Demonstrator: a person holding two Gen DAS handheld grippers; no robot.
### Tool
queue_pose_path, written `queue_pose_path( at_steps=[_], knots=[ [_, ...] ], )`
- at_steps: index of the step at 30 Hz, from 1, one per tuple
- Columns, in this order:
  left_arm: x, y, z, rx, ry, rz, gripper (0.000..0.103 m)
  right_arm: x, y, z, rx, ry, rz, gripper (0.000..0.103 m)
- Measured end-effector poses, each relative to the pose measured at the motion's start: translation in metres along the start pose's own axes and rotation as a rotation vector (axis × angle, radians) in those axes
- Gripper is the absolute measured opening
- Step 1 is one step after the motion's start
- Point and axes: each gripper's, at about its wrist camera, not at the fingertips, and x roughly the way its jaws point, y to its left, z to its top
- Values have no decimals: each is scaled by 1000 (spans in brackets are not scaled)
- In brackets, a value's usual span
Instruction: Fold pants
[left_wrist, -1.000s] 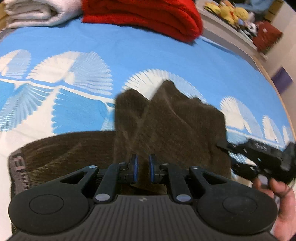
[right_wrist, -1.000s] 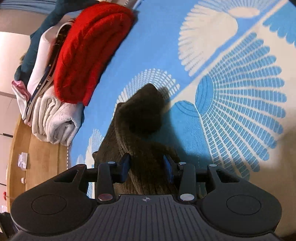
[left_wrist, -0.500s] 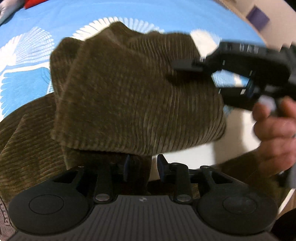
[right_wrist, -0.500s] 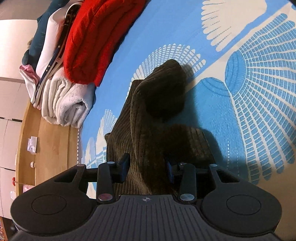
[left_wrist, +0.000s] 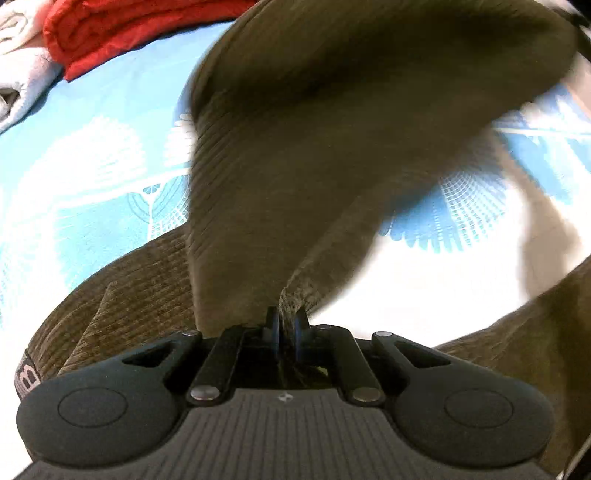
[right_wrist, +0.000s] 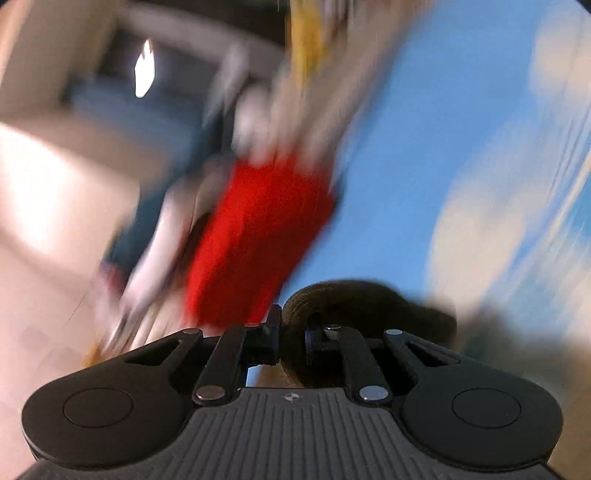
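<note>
Corduroy pants ×1 — left tool clamped on | right tool clamped on — closing

We see olive-brown ribbed corduroy pants over a sky-blue sheet with white fan motifs; beyond, a red fold.

Very little can be read. In the left wrist view, the waistband of the brown corduroy pants, at the near left edge, carries pale lettering of which only one rounded character, perhaps a "B", shows. The right wrist view is too blurred to show any writing.
</note>
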Motion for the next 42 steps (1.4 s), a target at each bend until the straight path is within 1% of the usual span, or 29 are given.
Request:
queue_pose_path(
  at_steps=[1, 2, 3, 4, 5, 6, 7, 9, 11, 14, 16, 17, 18, 20, 22, 24, 26, 28, 30, 31, 32, 33, 34, 35, 37, 38, 39, 41, 42],
  knots=[
    [-1, -2, -3, 14, 0, -8, 7, -15, 1, 10, -44, -116, -81, 11],
    [-1, -3, -5, 31, 2, -16, 7, -22, 0, 18, -104, -190, -184, 12],
    [-2, -3, -8, 42, 9, -31, 7, -19, -3, 26, -185, -201, -337, 18],
    [-1, -4, -10, 51, 21, -35, 7, -9, -11, 30, -230, -156, -472, 21],
    [0, -6, -12, 71, 31, -31, 7, 3, -27, 33, -217, -76, -555, 33],
    [2, -7, -14, 88, 42, -27, 8, 13, -53, 35, -131, 23, -576, 36],
    [3, -9, -15, 101, 48, -36, 8, 18, -76, 36, -34, 85, -598, 36],
    [5, -17, -13, 129, 62, -49, 8, 18, -114, 33, 143, 147, -676, 36],
    [4, -21, -12, 151, 66, -76, 8, 11, -136, 31, 272, 151, -748, 37],
    [8, -27, -11, 194, 78, -125, 9, -7, -153, 31, 383, 86, -846, 45],
    [6, -35, -13, 231, 81, -142, 9, -19, -164, 36, 457, 20, -860, 47],
    [7, -39, -14, 245, 81, -156, 9, -24, -169, 38, 492, -14, -844, 50],
    [6, -42, -14, 257, 83, -168, 9, -26, -175, 42, 527, -39, -809, 53],
    [5, -47, -15, 269, 80, -175, 9, -21, -184, 45, 575, -43, -736, 57],
    [0, -47, -16, 264, 78, -180, 9, -15, -198, 45, 634, -52, -641, 57],
    [0, -43, -15, 247, 76, -181, 10, -10, -205, 43, 669, -47, -581, 57],
    [-1, -40, -13, 231, 65, -181, 16, -3, -215, 44, 681, -41, -543, 57],
    [-5, -36, -8, 185, 36, -183, 28, -3, -214, 48, 676, -61, -511, 57],
    [-6, -31, -4, 128, 13, -191, 31, 1, -215, 54, 640, -72, -509, 57],
    [-6, -30, -3, 113, 11, -192, 31, 4, -217, 57, 621, -73, -524, 54],
    [-5, -30, -2, 111, 11, -180, 31, 6, -217, 60, 599, -75, -543, 37],
    [-4, -32, -2, 116, 7, -160, 31, 7, -217, 63, 569, -63, -578, 15],
    [-3, -33, -2, 121, 2, -144, 31, 9, -214, 66, 531, -46, -621, 12],
    [-2, -34, -1, 118, 1, -140, 31, 11, -212, 69, 504, -53, -652, 11],
    [-3, -32, -1, 106, 8, -147, 29, 4, -197, 78, 434, -102, -682, 8],
    [-4, -31, -1, 108, 12, -151, 25, 1, -189, 85, 396, -135, -685, 7],
    [-4, -32, -1, 121, 23, -165, 11, -4, -177, 95, 350, -179, -681, 4],
    [-6, -39, -5, 181, 39, -207, 9, -15, -155, 111, 243, -232, -679, 3],
    [-6, -44, -8, 209, 49, -227, 9, -22, -144, 118, 156, -256, -725, 3]
  ],
)
